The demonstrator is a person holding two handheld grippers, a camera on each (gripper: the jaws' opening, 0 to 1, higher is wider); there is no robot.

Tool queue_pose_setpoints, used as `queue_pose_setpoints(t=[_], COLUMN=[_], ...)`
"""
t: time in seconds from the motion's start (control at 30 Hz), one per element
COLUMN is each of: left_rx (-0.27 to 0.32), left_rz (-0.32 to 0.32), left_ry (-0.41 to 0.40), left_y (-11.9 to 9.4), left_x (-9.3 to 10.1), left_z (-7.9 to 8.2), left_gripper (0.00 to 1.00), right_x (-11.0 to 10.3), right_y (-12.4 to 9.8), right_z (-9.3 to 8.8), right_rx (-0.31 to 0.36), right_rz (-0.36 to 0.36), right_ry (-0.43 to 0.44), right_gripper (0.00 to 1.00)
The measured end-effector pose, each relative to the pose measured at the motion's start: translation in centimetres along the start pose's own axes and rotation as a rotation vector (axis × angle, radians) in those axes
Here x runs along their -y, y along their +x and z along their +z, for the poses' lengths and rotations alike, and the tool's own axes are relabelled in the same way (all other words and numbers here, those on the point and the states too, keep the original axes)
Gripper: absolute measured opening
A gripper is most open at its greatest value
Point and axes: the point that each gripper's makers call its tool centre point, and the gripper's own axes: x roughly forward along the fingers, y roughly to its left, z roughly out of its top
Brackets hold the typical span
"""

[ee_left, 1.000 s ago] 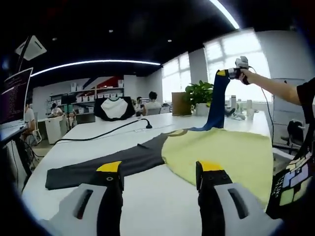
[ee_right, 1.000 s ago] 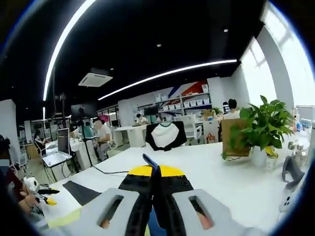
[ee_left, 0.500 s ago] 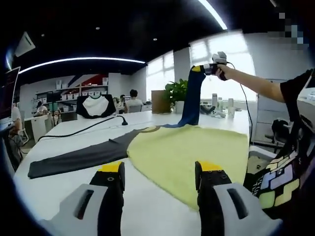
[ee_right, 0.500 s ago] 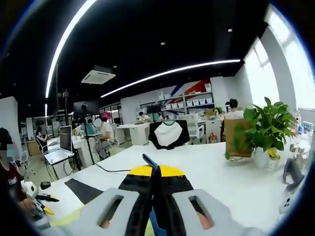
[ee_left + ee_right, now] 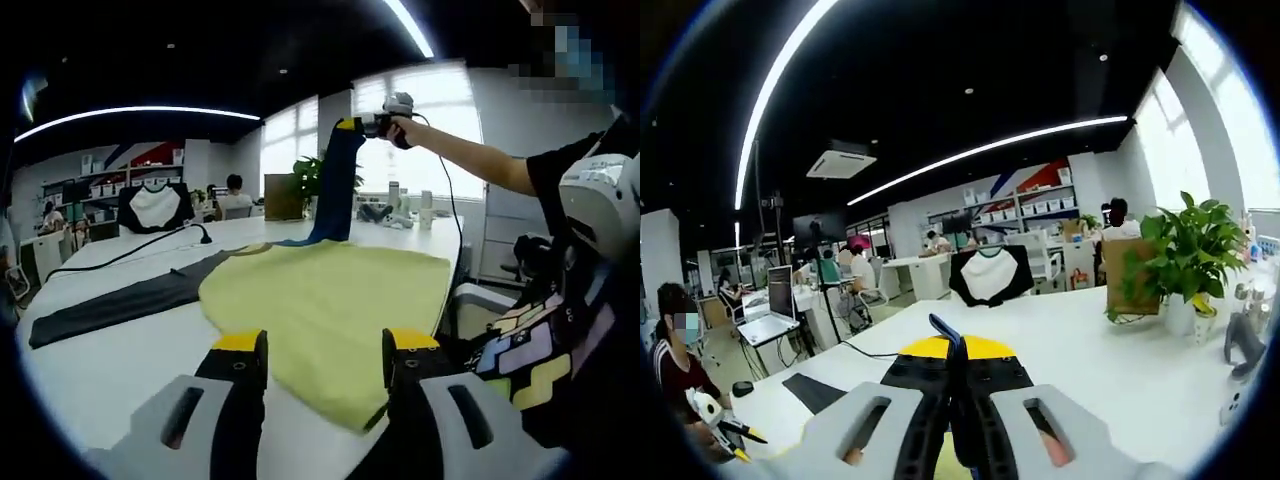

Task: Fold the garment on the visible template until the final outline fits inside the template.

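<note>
A blue sleeve (image 5: 335,185) of the yellow garment (image 5: 330,300) is held aloft, pinched in the right tongs (image 5: 955,365), while the left tongs (image 5: 325,350) are spread above the desk (image 5: 90,350).

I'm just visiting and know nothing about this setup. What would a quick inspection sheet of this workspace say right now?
Surface: white table, long, mostly bare near the camera.
Job's things: garment with a yellow-green body spread flat, a dark sleeve lying out to the side, and a blue sleeve lifted up off the table. No template outline can be made out.
Clutter: bottles and small items at the far end; potted plant.
Grippers: left hand-held gripper open, above the garment's near edge; right hand-held gripper shut on the blue sleeve, held high.
Cables: black cable across the table; a thin lead hangs from the right hand-held gripper.
Surroundings: open office with desks, shelves, seated people, windows.
</note>
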Motion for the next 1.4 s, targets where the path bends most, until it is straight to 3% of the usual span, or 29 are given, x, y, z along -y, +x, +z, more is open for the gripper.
queue_pose_setpoints(t=[0.27, 0.47, 0.63, 0.83, 1.1, 1.23, 1.4], left_rx=[-0.077, -0.100, -0.092, -0.113, -0.086, -0.063, -0.065], left_rz=[-0.076, -0.075, -0.092, -0.081, -0.089, -0.134, -0.140], left_ry=[0.018, 0.007, -0.002, 0.054, 0.071, -0.045, -0.050], left_y=[0.1, 0.3, 0.3, 0.5, 0.6, 0.3, 0.1], left_x=[2.5, 2.5, 2.8, 3.0, 3.0, 3.2, 3.1], left_z=[-2.2, -3.0, -2.9, -3.4, -3.3, -3.1, -3.1], left_gripper=[0.38, 0.34, 0.28, 0.26, 0.07, 0.05, 0.05], right_x=[-2.0, -2.9, -3.8, -4.6, -5.4, -6.1, -7.2], right_y=[1.2, 1.8, 2.3, 3.1, 3.8, 4.0, 4.5], right_z=[0.2, 0.2, 0.2, 0.1, -0.4, -0.7, -1.1], right_rx=[-0.008, -0.014, -0.020, -0.035, -0.060, -0.075, -0.093], right_rz=[0.035, 0.043, 0.052, 0.057, 0.045, 0.037, 0.040], right_ry=[-0.003, -0.003, -0.002, 0.007, 0.016, 0.018, 0.016], right_gripper=[0.00, 0.00, 0.00, 0.00, 0.00, 0.00, 0.00])
